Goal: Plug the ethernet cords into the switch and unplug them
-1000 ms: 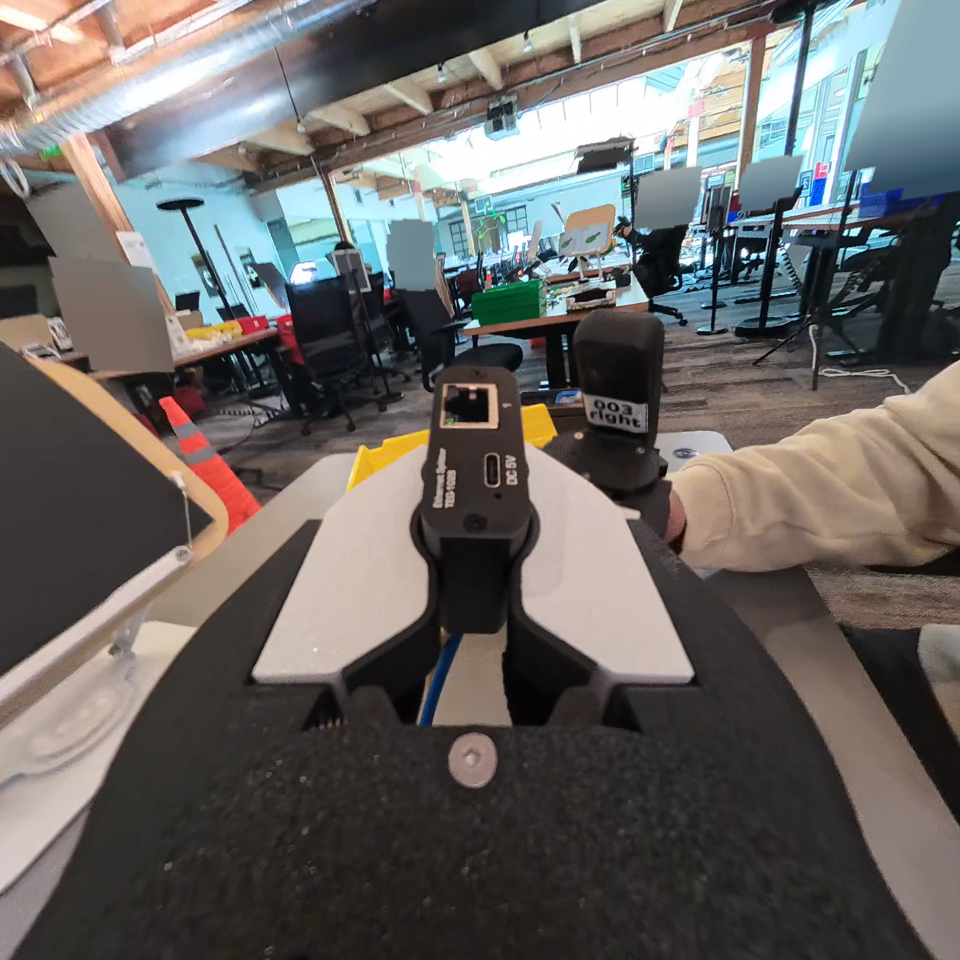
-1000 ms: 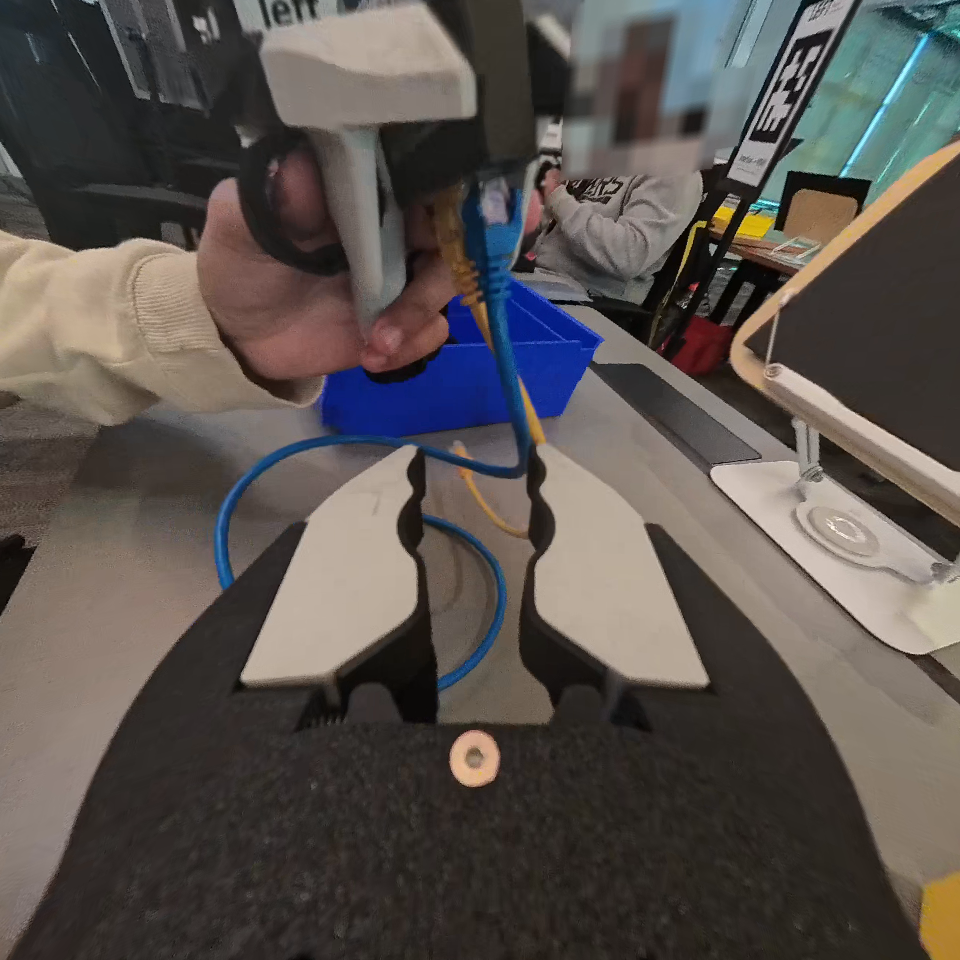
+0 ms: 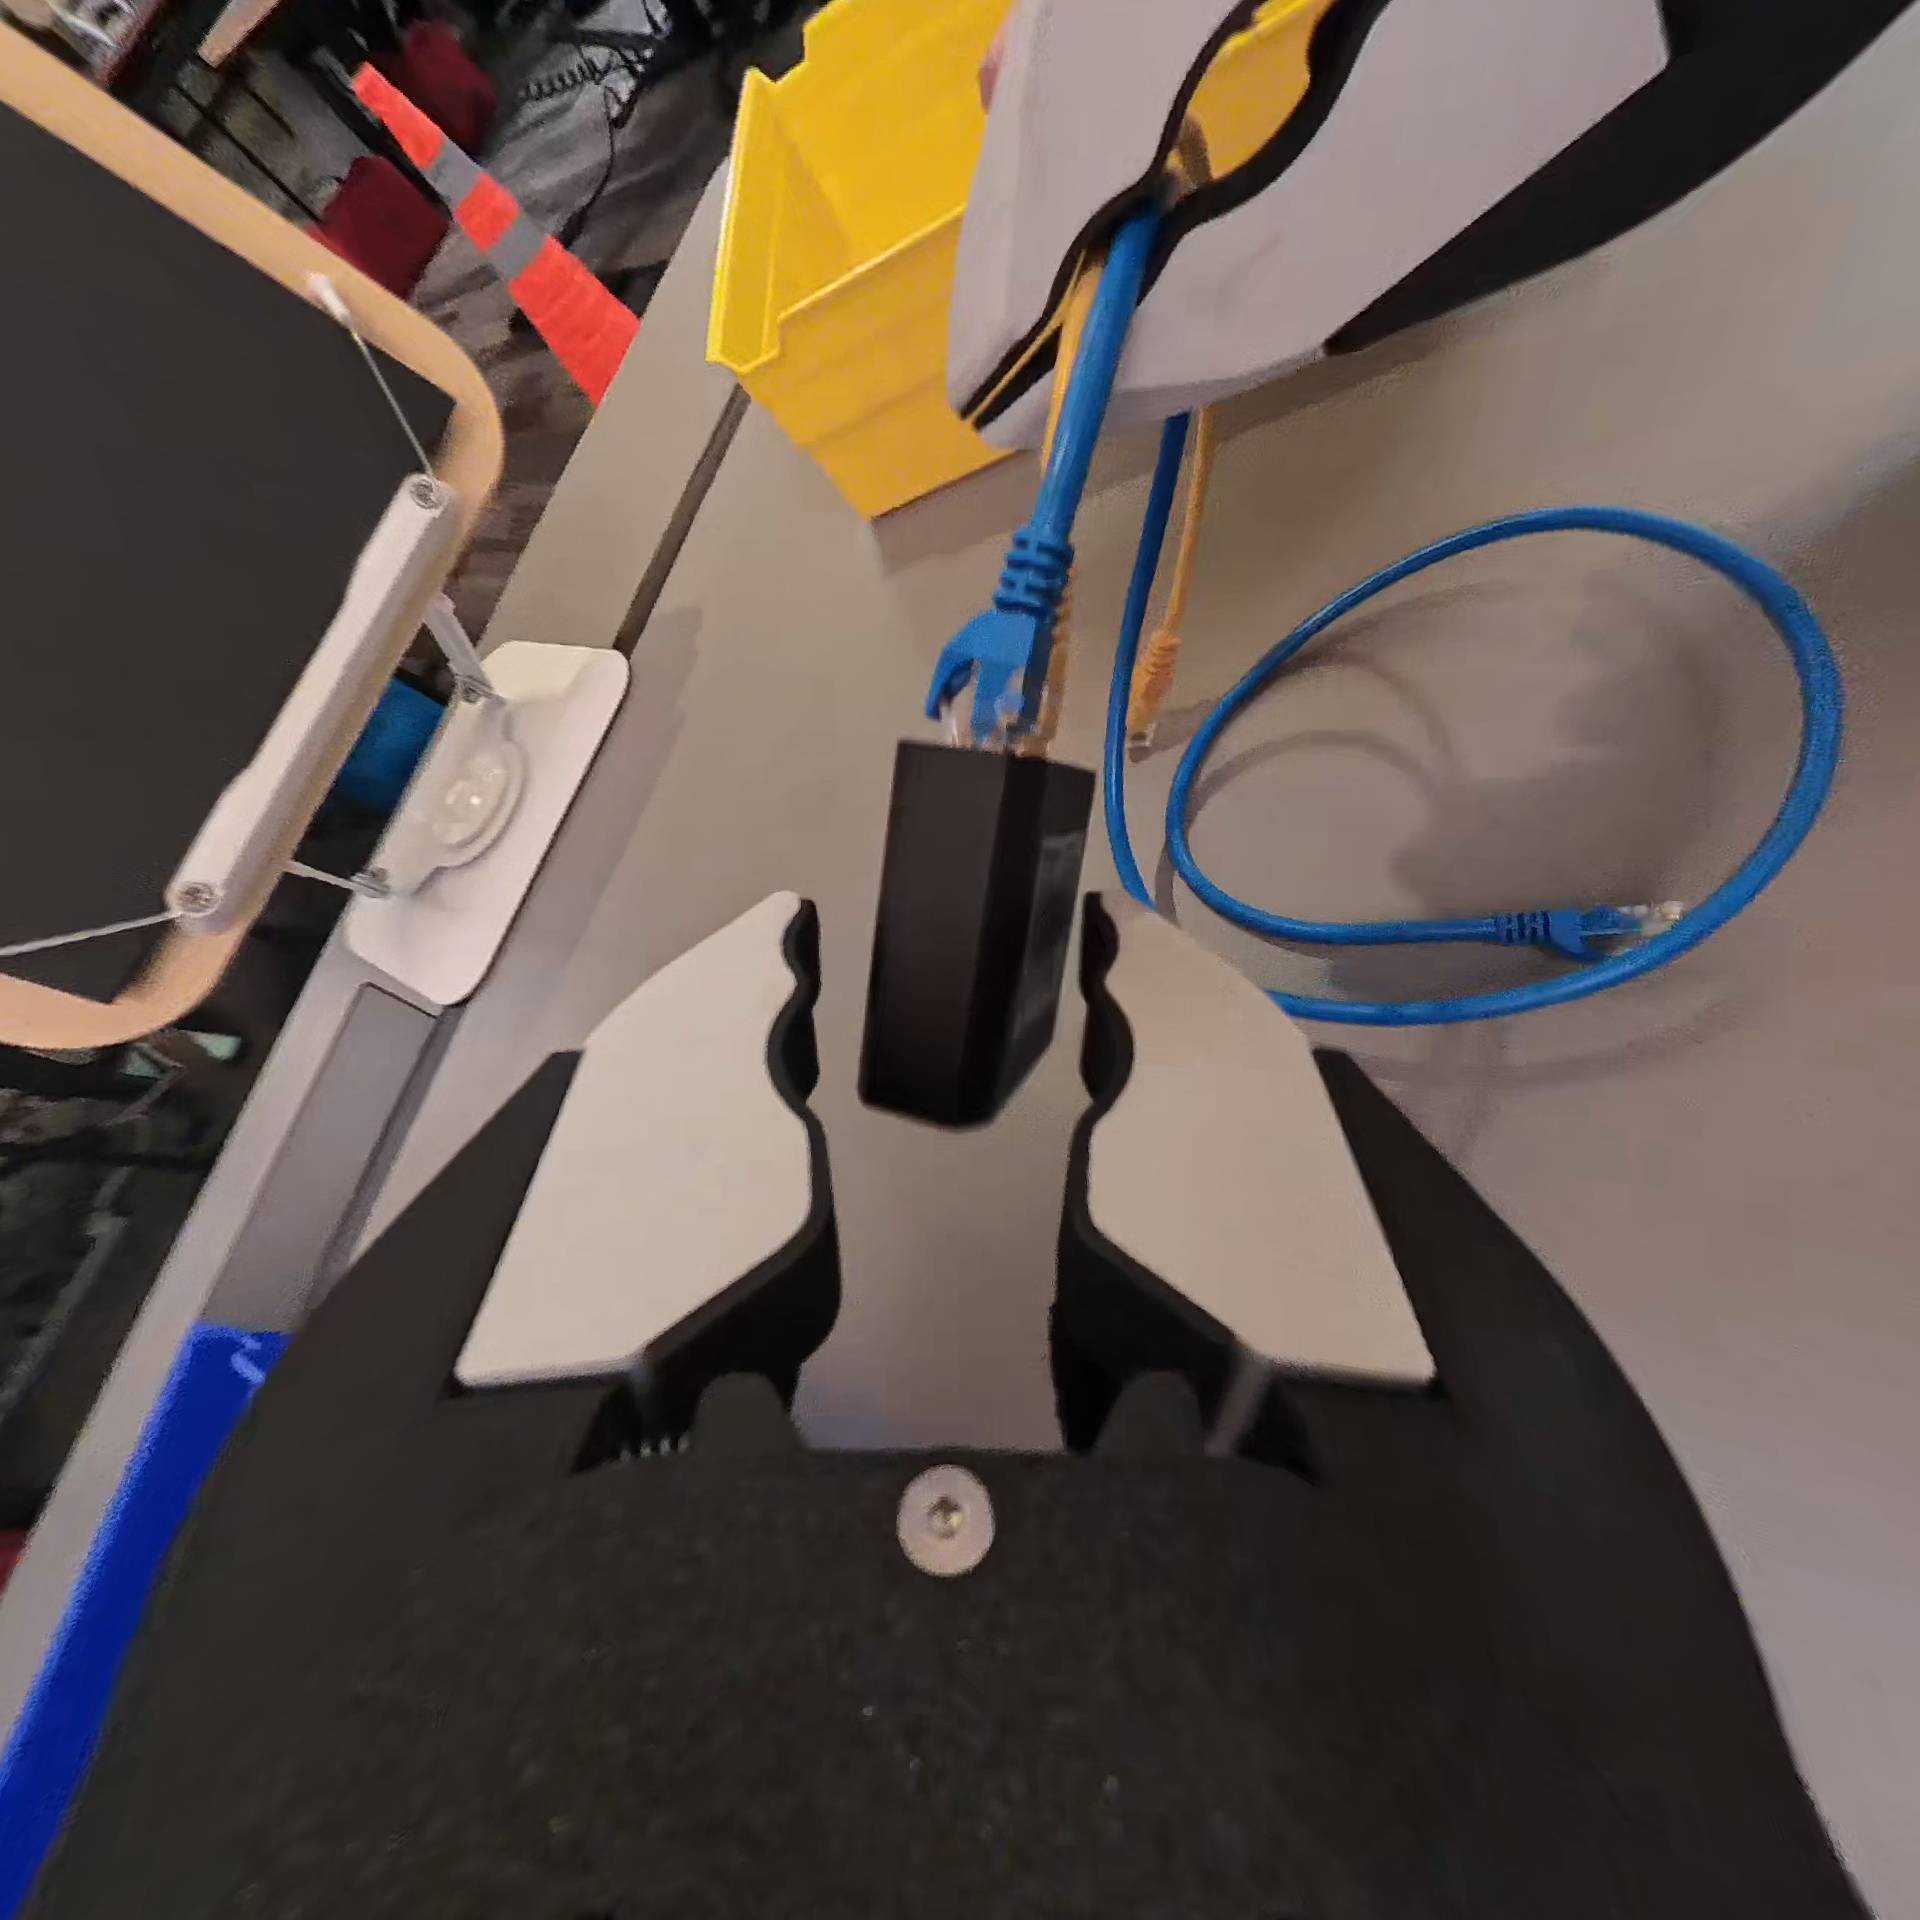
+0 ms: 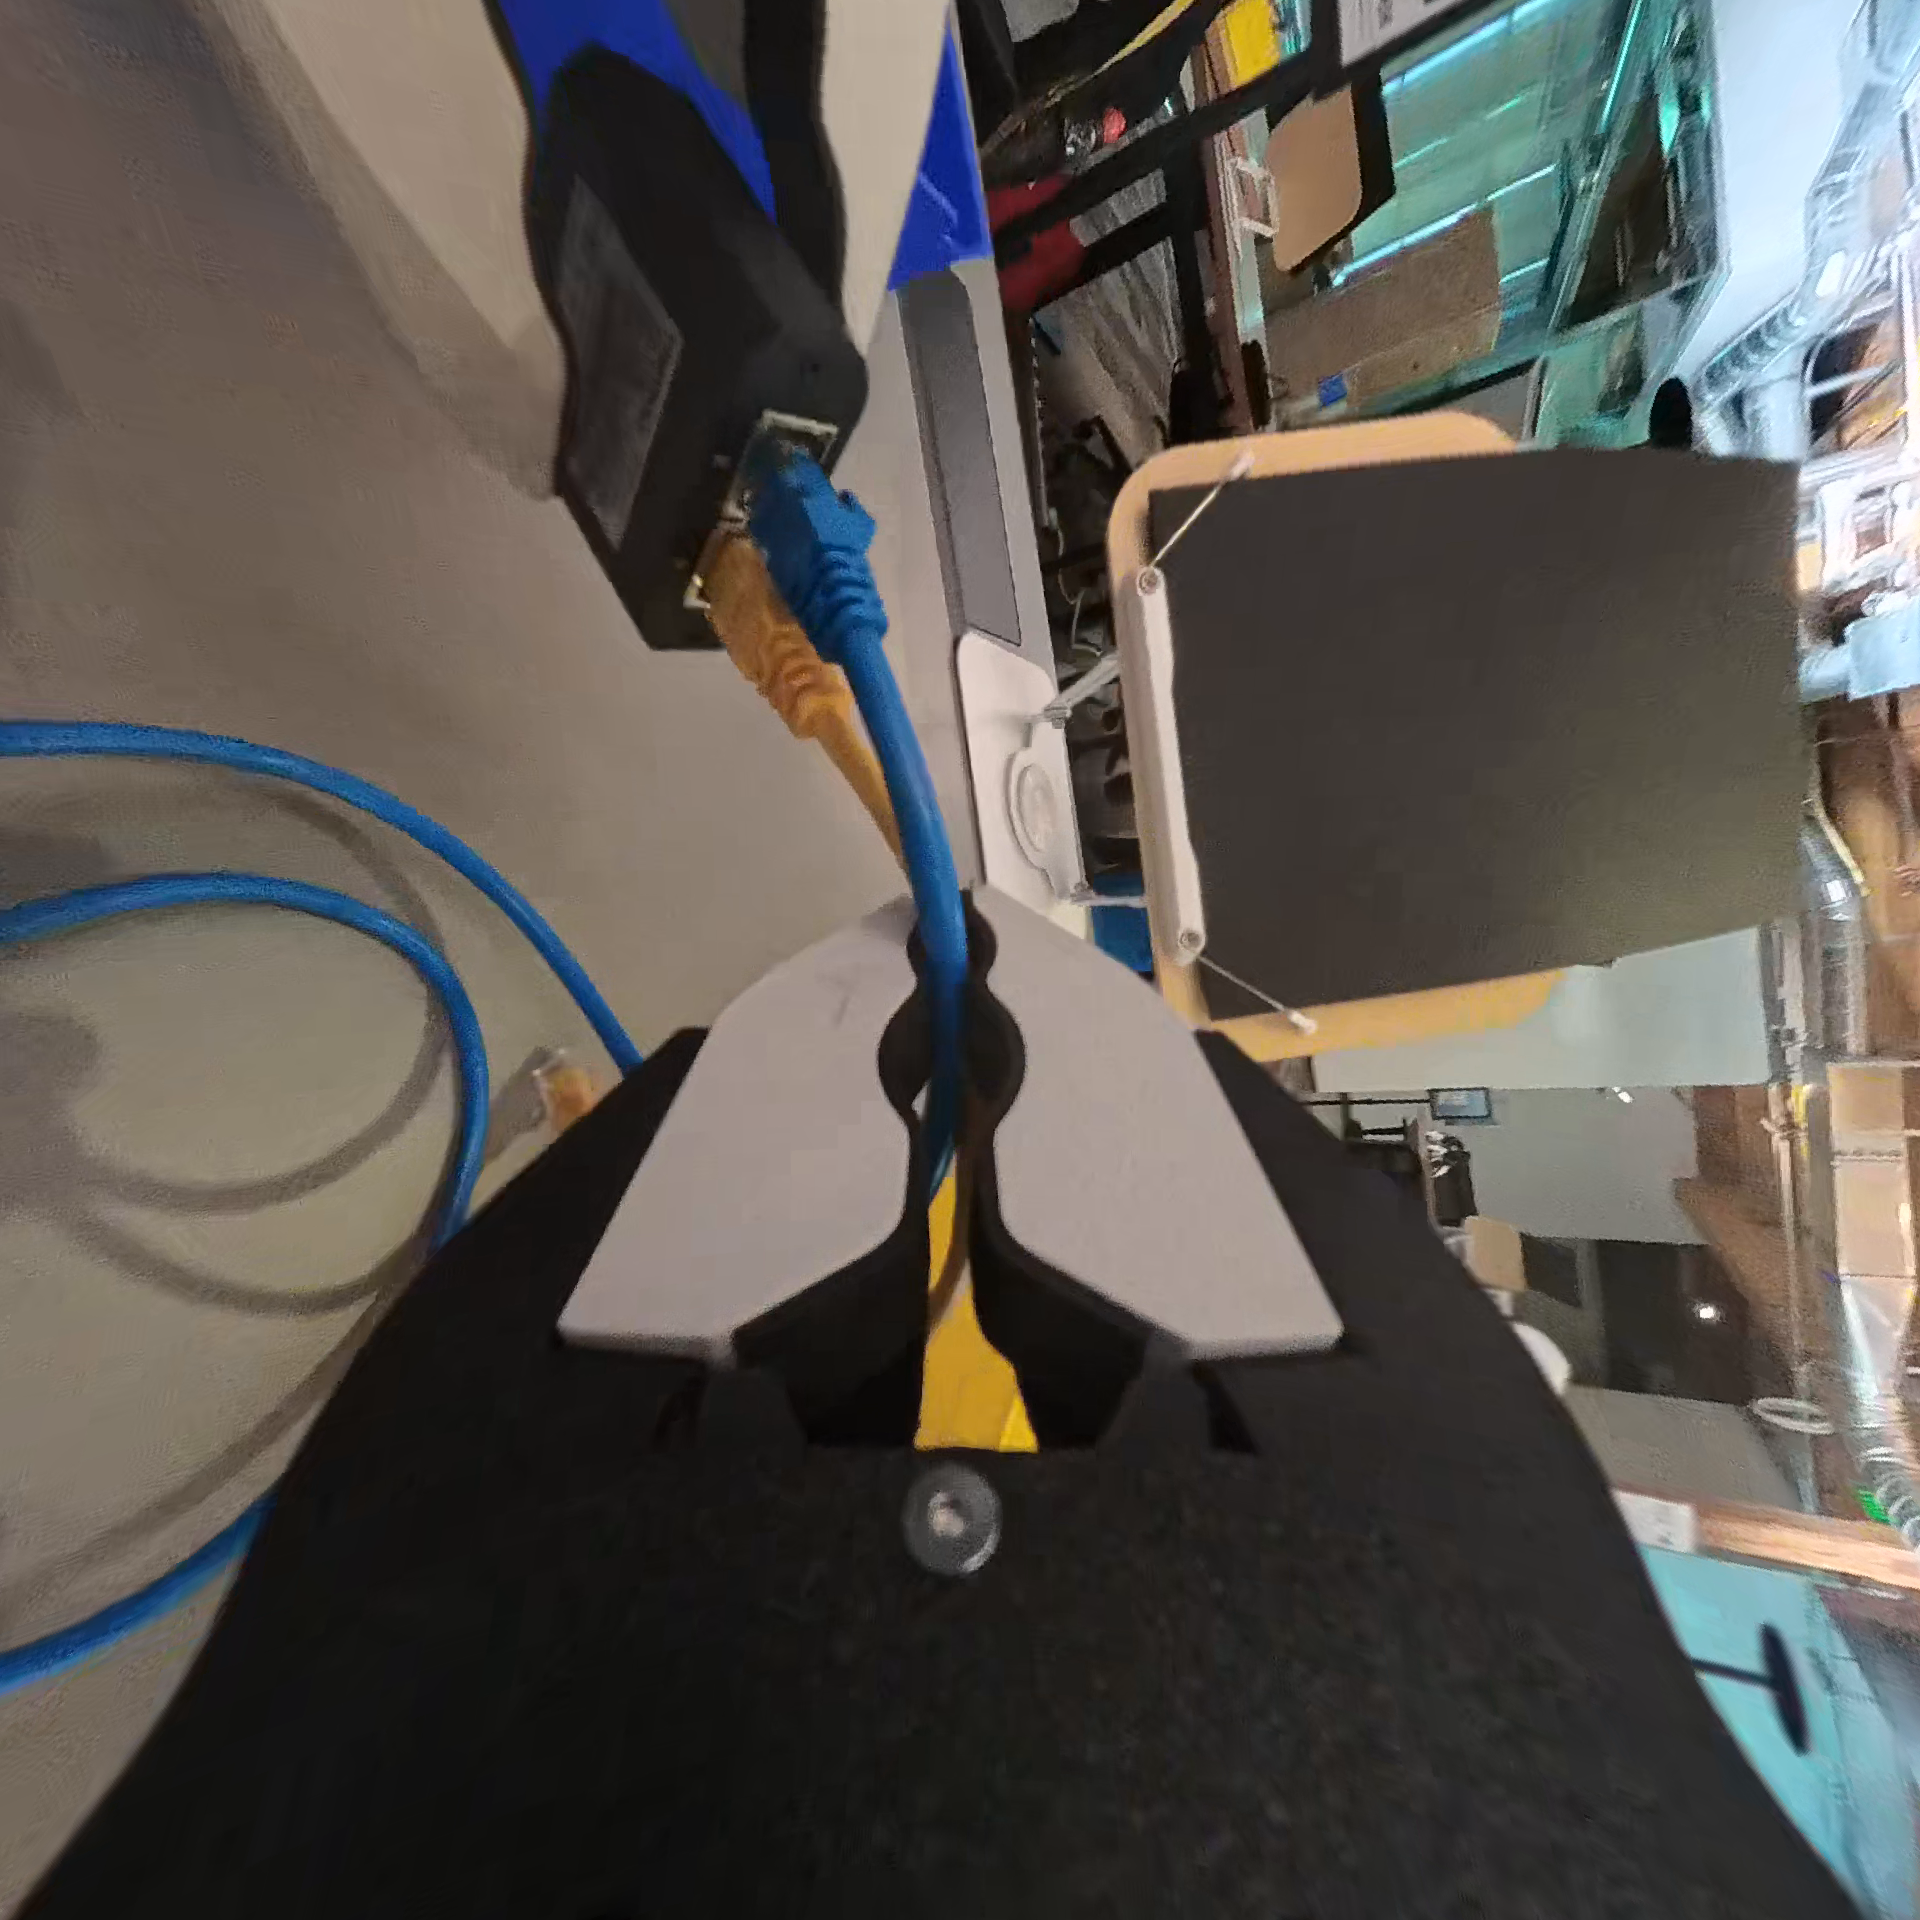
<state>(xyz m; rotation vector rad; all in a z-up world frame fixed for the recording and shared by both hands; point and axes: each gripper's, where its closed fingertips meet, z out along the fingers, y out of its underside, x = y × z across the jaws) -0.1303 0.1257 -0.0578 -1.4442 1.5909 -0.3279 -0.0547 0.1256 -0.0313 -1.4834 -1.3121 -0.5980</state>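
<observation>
right gripper point(image 4: 951, 935) is clamping blue cord point(image 4: 914, 769) and yellow cord point(image 4: 805, 675), both plugged into switch point(image 3: 971, 935); left gripper point(image 3: 945, 935) is standing wide around it.

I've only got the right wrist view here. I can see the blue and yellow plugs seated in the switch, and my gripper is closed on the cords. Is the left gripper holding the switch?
Observer: No. In the left wrist view the left gripper is open. The switch sits between its fingertips, with a clear gap on the left side, so it isn't clamped.
Operator: Okay. Where's the other end of the blue cord?
Observer: The blue cord loops across the table to the right of the switch. Its free plug lies flat on the tabletop, not plugged into anything.
</observation>
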